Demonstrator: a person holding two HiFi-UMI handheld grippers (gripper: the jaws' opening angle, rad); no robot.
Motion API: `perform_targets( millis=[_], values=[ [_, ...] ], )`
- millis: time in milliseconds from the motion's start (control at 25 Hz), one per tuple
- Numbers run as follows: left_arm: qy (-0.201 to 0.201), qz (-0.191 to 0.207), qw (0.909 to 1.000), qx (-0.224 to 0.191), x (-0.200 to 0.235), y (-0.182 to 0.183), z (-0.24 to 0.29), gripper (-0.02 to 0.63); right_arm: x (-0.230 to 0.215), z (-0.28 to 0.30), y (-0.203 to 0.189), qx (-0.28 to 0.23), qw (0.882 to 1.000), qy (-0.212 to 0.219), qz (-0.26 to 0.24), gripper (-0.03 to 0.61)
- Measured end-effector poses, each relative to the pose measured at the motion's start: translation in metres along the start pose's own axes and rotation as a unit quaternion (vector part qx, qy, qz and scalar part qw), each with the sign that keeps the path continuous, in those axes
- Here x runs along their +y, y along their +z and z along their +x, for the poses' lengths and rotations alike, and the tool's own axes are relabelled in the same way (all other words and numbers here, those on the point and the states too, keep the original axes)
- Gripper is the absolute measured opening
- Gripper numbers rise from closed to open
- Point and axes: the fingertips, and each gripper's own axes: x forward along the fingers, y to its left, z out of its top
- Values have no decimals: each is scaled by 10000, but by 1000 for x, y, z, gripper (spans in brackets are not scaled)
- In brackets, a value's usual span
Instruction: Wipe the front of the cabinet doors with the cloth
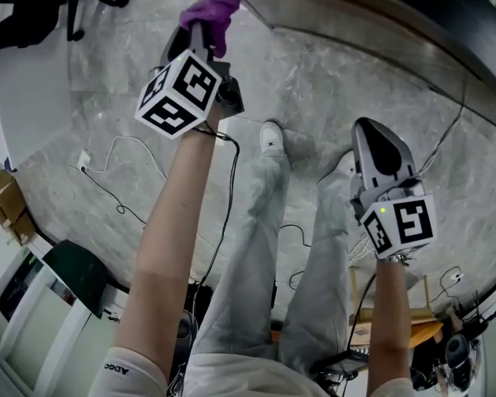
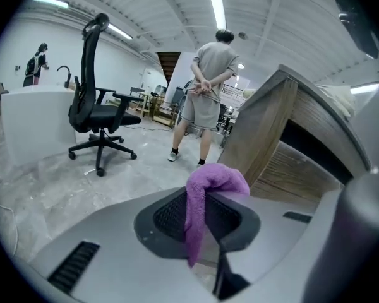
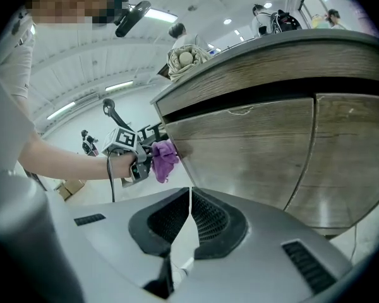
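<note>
A purple cloth point(image 2: 208, 185) is pinched between the jaws of my left gripper point(image 2: 205, 216), which is shut on it; one end hangs down. In the head view the left gripper point(image 1: 202, 31) holds the cloth point(image 1: 211, 11) up at the left end of the wooden cabinet front point(image 1: 355, 31). From the right gripper view, the cloth point(image 3: 163, 158) touches or nearly touches the left edge of the cabinet doors point(image 3: 252, 150). My right gripper point(image 3: 189, 216) is shut with nothing in it and stays back from the doors, low at the right point(image 1: 368, 135).
A black office chair point(image 2: 98, 112) and a standing person point(image 2: 205, 87) are on the grey floor left of the cabinet. Cables point(image 1: 116, 188) trail over the floor, near a cardboard box point(image 1: 4, 201). A beige bundle point(image 3: 184, 59) lies on the cabinet top.
</note>
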Motion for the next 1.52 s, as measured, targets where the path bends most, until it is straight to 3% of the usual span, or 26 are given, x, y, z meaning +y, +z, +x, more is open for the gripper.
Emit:
perform_targets(
  millis=[200, 600, 920, 1040, 1240, 1520],
  values=[
    [-20, 357, 9988, 323, -28, -47, -23, 60, -22, -30, -14, -27, 10000, -45, 68, 29],
    [-1024, 780, 9839, 1241, -219, -195, -34, 60, -106, -120, -61, 85, 9993, -203, 305, 29],
    [-1531, 1237, 9674, 1594, -322, -249, 0, 60, -176, -171, -91, -28, 9952, -605, 767, 29],
    [-1591, 1373, 9629, 1691, -334, -257, 14, 60, -193, -182, -100, -84, 9929, -780, 895, 29],
    [-1521, 1414, 9635, 1691, -327, -251, 32, 60, -211, -186, -108, -120, 9886, -1076, 1048, 29],
    [-1415, 1279, 9656, 1769, -277, -225, 44, 60, -183, -149, -96, -99, 9892, -1063, 1004, 29]
  ],
)
